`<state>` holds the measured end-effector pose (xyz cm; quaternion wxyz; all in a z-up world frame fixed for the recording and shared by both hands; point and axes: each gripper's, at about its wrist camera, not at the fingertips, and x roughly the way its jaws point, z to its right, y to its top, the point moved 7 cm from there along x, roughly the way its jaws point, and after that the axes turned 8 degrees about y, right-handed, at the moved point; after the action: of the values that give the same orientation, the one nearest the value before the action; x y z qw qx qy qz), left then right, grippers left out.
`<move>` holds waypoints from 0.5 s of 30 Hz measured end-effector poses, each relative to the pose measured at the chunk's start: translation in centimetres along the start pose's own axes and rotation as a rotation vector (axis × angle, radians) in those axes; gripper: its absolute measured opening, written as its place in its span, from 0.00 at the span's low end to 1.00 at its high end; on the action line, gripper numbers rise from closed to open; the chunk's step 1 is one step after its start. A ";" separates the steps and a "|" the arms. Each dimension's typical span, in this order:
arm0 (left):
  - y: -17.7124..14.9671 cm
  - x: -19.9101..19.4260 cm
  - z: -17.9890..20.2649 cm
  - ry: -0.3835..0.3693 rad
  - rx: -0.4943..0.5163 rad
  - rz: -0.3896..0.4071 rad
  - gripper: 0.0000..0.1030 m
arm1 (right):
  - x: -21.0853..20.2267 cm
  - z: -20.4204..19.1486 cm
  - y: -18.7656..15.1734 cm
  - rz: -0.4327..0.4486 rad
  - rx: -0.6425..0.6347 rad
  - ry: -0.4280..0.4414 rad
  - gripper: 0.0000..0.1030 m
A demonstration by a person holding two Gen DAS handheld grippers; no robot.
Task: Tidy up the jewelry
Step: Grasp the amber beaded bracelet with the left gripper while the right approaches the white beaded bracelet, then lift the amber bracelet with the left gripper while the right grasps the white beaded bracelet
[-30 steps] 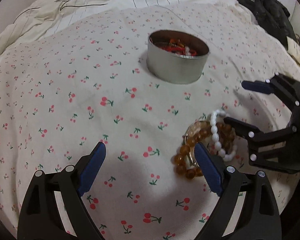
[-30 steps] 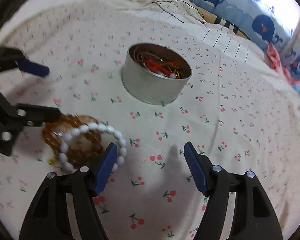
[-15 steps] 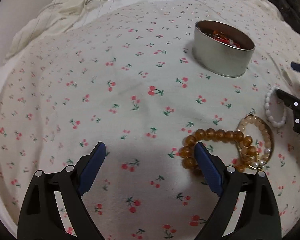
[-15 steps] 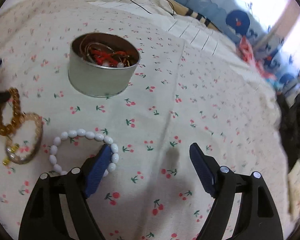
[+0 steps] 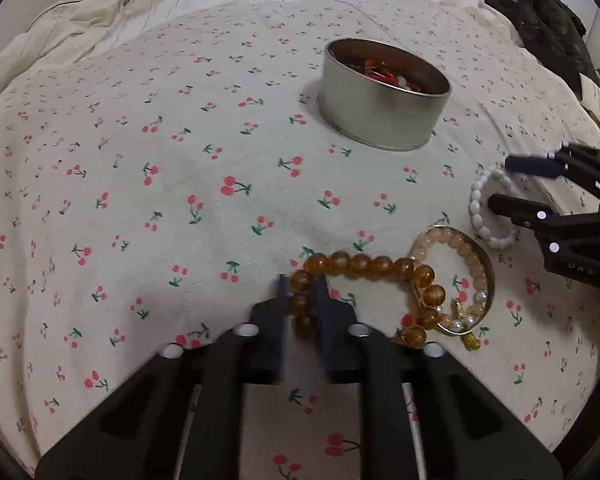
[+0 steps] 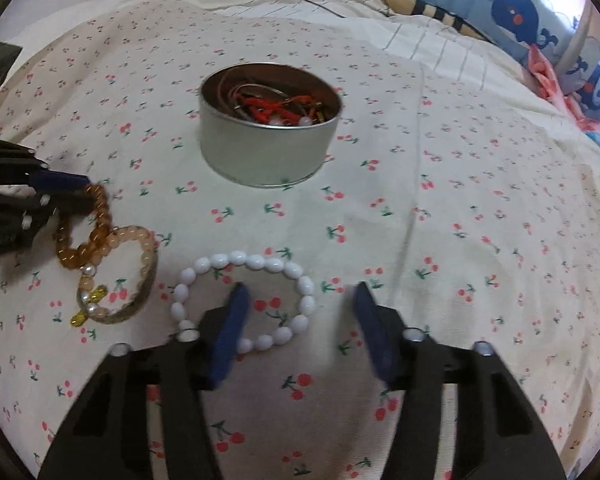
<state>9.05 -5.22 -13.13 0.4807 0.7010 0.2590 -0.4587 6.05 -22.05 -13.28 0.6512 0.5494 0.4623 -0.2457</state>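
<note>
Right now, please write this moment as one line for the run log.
left gripper: shut on amber bead bracelet | right gripper: open, one jaw inside white bead bracelet | tin: holds jewelry | both bracelets on bedsheet

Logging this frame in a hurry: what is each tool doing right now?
Left tool: closed on the amber bracelet.
Right tool: open, one finger inside the white bracelet, holding nothing.

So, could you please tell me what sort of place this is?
Most likely a bedroom, with the work done on a bed: a soft cherry-print cotton sheet serves as the surface, a rumpled cream striped quilt lies behind, and a blue whale-print pillow sits at the edge.
</note>
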 end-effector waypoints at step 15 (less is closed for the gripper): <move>0.1 1.2 -5.1 0.018 -0.249 -0.013 0.13 | -0.4 2.7 0.6 0.024 0.127 0.014 0.37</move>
<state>11.66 -0.73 -13.59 0.5587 0.6385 0.3227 -0.4196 7.26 -24.48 -12.74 0.6148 0.5967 0.4437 -0.2630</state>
